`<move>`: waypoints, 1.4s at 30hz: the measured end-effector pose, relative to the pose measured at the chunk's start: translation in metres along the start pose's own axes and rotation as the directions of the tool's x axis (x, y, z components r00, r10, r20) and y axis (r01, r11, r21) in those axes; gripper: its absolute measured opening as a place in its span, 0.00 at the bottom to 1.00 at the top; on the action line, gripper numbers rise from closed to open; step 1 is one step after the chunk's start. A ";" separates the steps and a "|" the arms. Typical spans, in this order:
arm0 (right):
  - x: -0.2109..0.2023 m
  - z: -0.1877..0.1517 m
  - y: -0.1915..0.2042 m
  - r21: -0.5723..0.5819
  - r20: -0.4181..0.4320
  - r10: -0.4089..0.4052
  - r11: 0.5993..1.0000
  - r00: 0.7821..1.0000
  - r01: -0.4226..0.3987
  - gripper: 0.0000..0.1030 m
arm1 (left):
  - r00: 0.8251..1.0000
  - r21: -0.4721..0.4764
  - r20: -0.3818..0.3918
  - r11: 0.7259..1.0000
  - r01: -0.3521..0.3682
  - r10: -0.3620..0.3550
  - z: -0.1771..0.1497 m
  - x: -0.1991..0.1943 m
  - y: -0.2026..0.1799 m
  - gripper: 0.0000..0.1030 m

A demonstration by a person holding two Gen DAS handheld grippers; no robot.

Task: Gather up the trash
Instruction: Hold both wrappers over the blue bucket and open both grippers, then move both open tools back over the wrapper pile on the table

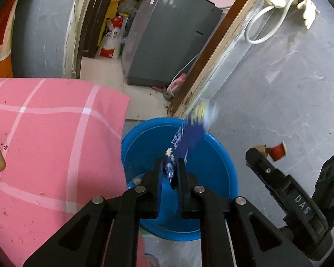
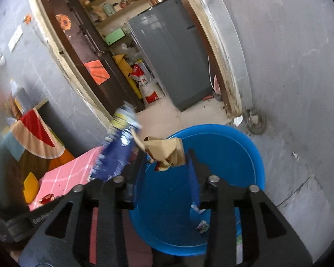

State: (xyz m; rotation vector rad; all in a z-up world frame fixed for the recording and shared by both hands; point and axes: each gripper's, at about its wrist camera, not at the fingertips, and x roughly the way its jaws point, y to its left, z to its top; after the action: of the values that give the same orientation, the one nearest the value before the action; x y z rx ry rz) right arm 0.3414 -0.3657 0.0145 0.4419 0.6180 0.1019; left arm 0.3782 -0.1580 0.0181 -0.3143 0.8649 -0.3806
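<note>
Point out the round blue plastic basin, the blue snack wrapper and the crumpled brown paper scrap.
Round blue plastic basin (image 2: pixel 245 155): right wrist view, inner wall.
Blue snack wrapper (image 1: pixel 184 140): left wrist view, middle.
Crumpled brown paper scrap (image 2: pixel 167 151): right wrist view, centre.

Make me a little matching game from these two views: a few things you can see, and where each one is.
Things:
1. blue wrapper
2. brown paper scrap
3. blue basin
4. pink checked cloth

Places:
A. on the floor under both tongs
B. pinched in the left tongs
C. spread beside the basin, crumbs on it
D. between the parted fingers of the right tongs, over the basin

Pairs: 1-B, 2-D, 3-A, 4-C
</note>
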 end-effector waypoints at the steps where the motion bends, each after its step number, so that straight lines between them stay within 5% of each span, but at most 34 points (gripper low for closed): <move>1: 0.001 0.001 -0.001 0.007 -0.005 0.000 1.000 1.000 0.000 0.51 | 1.000 -0.001 -0.004 1.000 0.000 0.000 0.000 0.000 0.002 0.11; 13: -0.002 0.001 0.008 -0.001 0.022 -0.001 1.000 1.000 0.001 0.74 | 0.993 0.058 0.116 0.998 -0.010 0.003 -0.004 -0.045 0.005 0.42; 20: -0.021 0.001 0.029 -0.063 0.134 0.023 0.998 0.991 -0.014 0.93 | 0.965 0.080 0.257 0.994 -0.069 0.046 -0.007 -0.095 0.019 0.65; 26: -0.038 -0.004 0.054 -0.137 0.231 0.060 0.990 0.971 -0.028 1.00 | 0.905 0.067 0.409 0.985 -0.156 0.116 -0.014 -0.139 0.037 0.96; 32: -0.057 -0.014 0.085 -0.220 0.324 0.123 0.974 0.938 -0.052 1.00 | 0.839 0.054 0.512 0.968 -0.245 0.183 -0.028 -0.170 0.048 0.98; 42: -0.083 -0.041 0.141 -0.354 0.387 0.252 0.929 0.887 -0.109 1.00 | 0.768 0.037 0.590 0.942 -0.335 0.249 -0.052 -0.212 0.072 0.98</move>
State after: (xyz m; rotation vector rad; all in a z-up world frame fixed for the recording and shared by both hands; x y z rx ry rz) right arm 0.2556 -0.2417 0.0896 0.1894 0.1161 0.2758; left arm 0.2269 -0.0056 0.0991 -0.1411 0.2675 -0.0357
